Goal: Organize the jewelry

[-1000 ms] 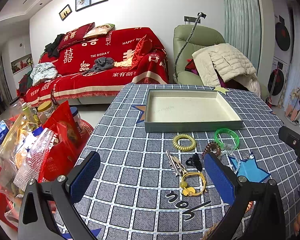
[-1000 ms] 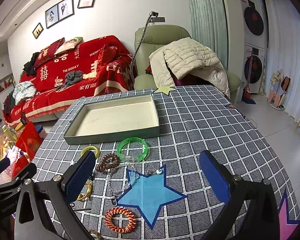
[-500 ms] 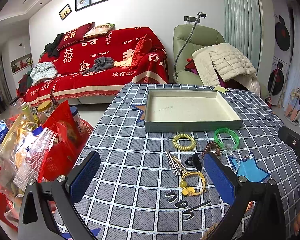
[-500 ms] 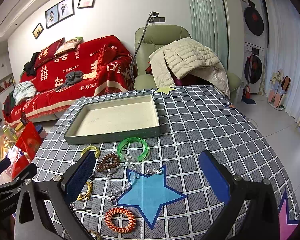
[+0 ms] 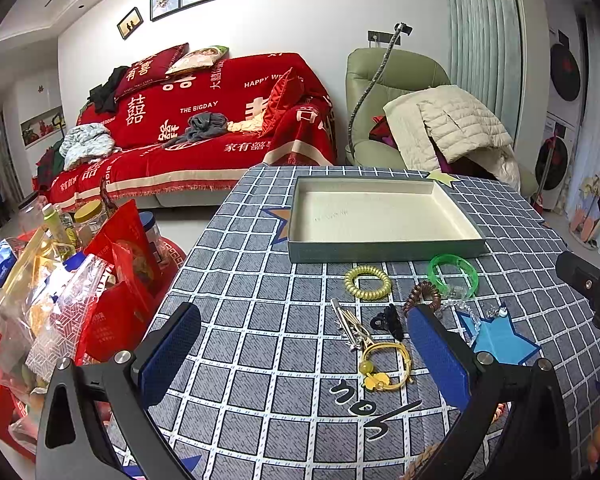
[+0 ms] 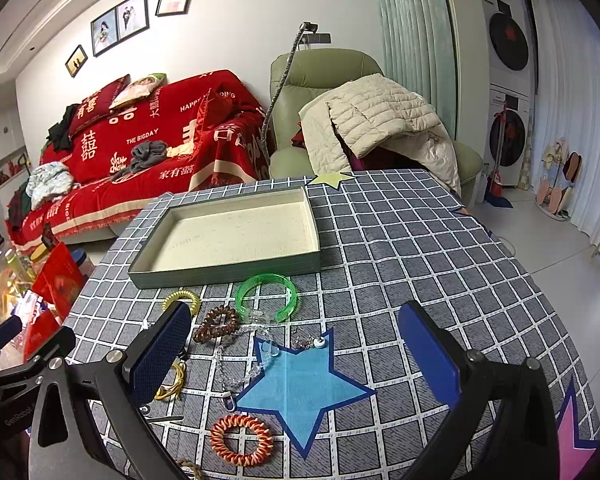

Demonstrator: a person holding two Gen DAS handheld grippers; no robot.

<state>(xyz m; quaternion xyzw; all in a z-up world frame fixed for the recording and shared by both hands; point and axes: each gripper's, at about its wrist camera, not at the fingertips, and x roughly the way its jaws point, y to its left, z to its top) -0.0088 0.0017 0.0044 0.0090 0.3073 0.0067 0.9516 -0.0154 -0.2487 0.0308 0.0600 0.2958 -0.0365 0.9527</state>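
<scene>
An empty grey-green tray [image 5: 384,250] [image 6: 228,270] with a cream inside sits on the checked tablecloth. In front of it lie a yellow coil tie [image 5: 367,282] [image 6: 181,300], a green bangle [image 5: 453,274] [image 6: 266,293], a brown coil tie [image 5: 421,295] [image 6: 216,323], a silver clip [image 5: 350,326], a black claw clip [image 5: 388,322], a yellow bead bracelet [image 5: 385,366], a clear bead chain [image 6: 244,364] and an orange coil tie [image 6: 242,439]. My left gripper [image 5: 300,354] is open above the near table. My right gripper [image 6: 296,354] is open above the blue star.
Red snack bags and jars [image 5: 60,280] stand off the table's left edge. A red sofa [image 5: 204,128] and a green armchair with a beige jacket [image 5: 440,128] are behind the table. The table's right edge [image 6: 540,280] drops to the floor.
</scene>
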